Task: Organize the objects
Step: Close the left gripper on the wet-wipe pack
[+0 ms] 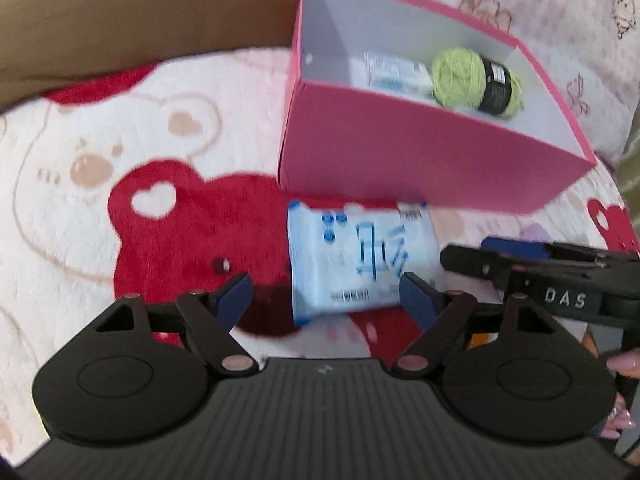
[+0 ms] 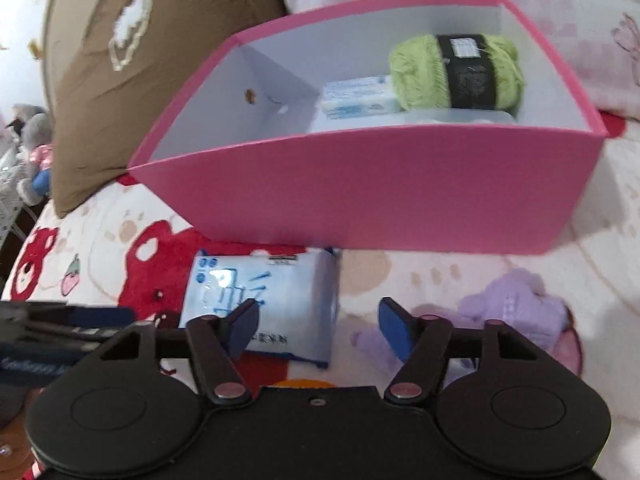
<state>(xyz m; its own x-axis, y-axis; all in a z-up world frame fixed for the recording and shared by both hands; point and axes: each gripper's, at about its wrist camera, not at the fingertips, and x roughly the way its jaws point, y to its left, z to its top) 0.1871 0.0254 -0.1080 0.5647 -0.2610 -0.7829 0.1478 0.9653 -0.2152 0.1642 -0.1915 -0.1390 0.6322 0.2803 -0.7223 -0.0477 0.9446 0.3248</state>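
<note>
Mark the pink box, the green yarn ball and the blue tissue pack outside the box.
pink box [image 2: 380,188], right wrist view, front outer wall.
green yarn ball [image 2: 416,76], right wrist view, left yarn end.
blue tissue pack [image 1: 352,256], left wrist view, printed top face.

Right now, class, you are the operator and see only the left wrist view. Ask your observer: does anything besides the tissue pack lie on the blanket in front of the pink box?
Observer: Yes, a purple knitted item lies right of the tissue pack.
Operator: Is the right hand-held gripper open?
Observer: Yes, it stands open, gripping nothing.
Operator: Anything beside the brown cushion?
Observer: A grey stuffed toy sits left of it.
</note>
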